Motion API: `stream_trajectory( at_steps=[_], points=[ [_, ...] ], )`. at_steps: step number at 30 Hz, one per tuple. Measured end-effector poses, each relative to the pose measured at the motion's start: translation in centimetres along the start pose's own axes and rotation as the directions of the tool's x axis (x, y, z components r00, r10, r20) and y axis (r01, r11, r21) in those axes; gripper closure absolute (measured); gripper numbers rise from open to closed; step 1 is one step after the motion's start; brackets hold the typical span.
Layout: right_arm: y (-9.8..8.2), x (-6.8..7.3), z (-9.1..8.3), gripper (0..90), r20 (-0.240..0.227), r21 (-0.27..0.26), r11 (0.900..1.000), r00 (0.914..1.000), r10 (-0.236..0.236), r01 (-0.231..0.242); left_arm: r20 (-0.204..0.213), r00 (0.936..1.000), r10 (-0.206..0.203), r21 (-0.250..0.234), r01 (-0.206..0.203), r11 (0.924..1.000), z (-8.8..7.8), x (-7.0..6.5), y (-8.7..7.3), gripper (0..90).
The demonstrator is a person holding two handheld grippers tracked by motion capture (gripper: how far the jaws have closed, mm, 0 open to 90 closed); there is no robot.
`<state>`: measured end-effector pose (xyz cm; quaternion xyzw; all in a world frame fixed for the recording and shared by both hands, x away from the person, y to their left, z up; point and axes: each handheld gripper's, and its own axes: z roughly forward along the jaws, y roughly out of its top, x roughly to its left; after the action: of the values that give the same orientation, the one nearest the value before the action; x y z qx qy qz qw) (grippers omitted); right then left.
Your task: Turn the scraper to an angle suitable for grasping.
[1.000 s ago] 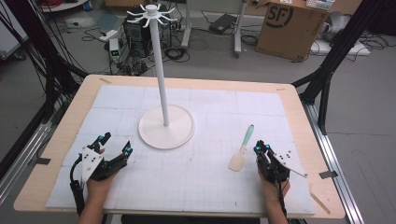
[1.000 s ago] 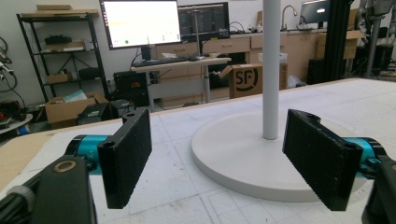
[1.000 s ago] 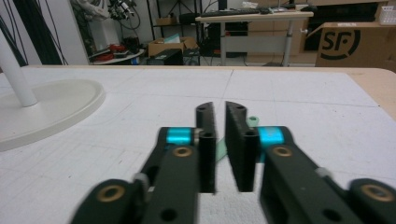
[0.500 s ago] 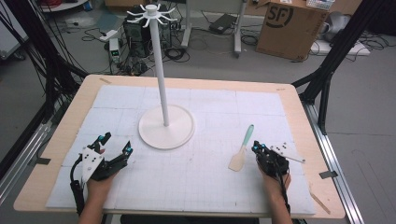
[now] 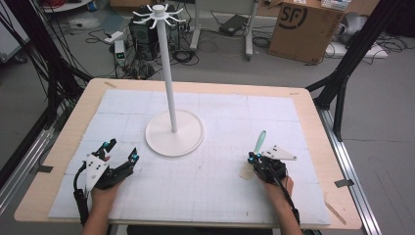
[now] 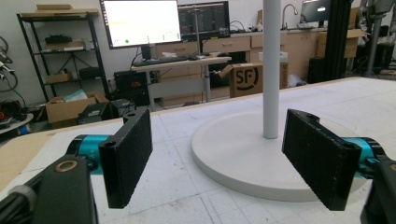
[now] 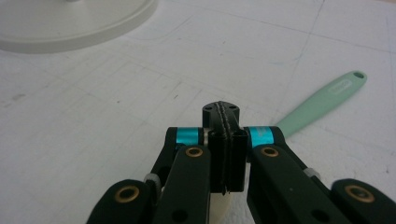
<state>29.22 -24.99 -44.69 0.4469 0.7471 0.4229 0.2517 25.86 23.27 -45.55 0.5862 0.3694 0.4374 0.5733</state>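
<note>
A spatula with a mint-green handle (image 5: pixel 260 141) and a beige head (image 5: pixel 244 172) lies flat on the white mat at the right. My right gripper (image 5: pixel 252 158) sits low over its neck, jaws shut against each other with nothing between them. In the right gripper view the shut gripper (image 7: pixel 223 109) points past the handle (image 7: pixel 327 100), which runs off to the upper right. A white stand (image 5: pixel 173 133) with a tall pole and hooked top rises mid-table. My left gripper (image 5: pixel 122 150) rests open at the front left, and its wide-apart jaws frame the stand's base (image 6: pixel 233 149).
The white gridded mat (image 5: pixel 220 196) covers most of the wooden table (image 5: pixel 313 112). The stand's round base (image 7: pixel 70 23) lies to the upper left of the right gripper. Cables, a cardboard box (image 5: pixel 303 24) and black frame legs stand on the floor beyond the table.
My right gripper has slid left, from beside the spatula to over its neck, now covering part of it. The left gripper and the stand have not moved.
</note>
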Motion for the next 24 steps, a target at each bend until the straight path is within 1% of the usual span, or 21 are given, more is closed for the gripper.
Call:
stream_trajectory(
  at_steps=[1,4,8,12,16,19,21,24],
  points=[
    [0.1,0.1,0.2,90.0,0.005,0.003,1.0,1.0,-0.005,0.005,0.0,1.0,0.0,0.0,0.0,1.0,0.0,0.0,0.0,25.0],
    [0.3,-0.1,0.6,90.0,-0.004,0.01,1.0,0.9999,0.012,-0.012,0.0,1.0,0.0,0.001,0.0,1.0,0.0,0.0,0.0,25.0],
    [0.3,-0.1,0.7,90.0,-0.013,0.025,1.0,0.9999,0.01,-0.009,0.0,1.0,-0.001,0.0,0.001,1.0,0.0,0.0,0.0,25.0],
    [0.4,-0.1,0.9,90.0,-0.011,0.04,0.999,0.9999,0.009,-0.009,0.0,1.0,-0.001,0.0,0.001,1.0,0.0,0.0,0.0,25.0],
    [0.5,-0.1,1.2,90.0,-0.007,0.067,0.998,1.0,0.003,-0.003,0.0,1.0,0.002,-0.001,-0.002,1.0,0.0,-0.1,0.0,25.0],
    [0.5,0.0,1.3,90.0,-0.008,0.086,0.996,0.9999,0.007,-0.007,0.001,1.0,0.004,-0.001,-0.004,1.0,0.0,-0.1,0.0,25.0],
    [0.6,0.0,1.5,90.0,0.002,0.096,0.995,1.0,0.003,-0.004,0.0,1.0,0.006,0.0,-0.006,1.0,0.0,-0.1,0.0,25.0],
    [0.6,0.1,1.7,90.0,0.001,0.122,0.993,1.0,-0.001,0.001,0.001,1.0,0.006,0.002,-0.006,1.0,0.0,-0.1,0.0,25.0]
  ],
)
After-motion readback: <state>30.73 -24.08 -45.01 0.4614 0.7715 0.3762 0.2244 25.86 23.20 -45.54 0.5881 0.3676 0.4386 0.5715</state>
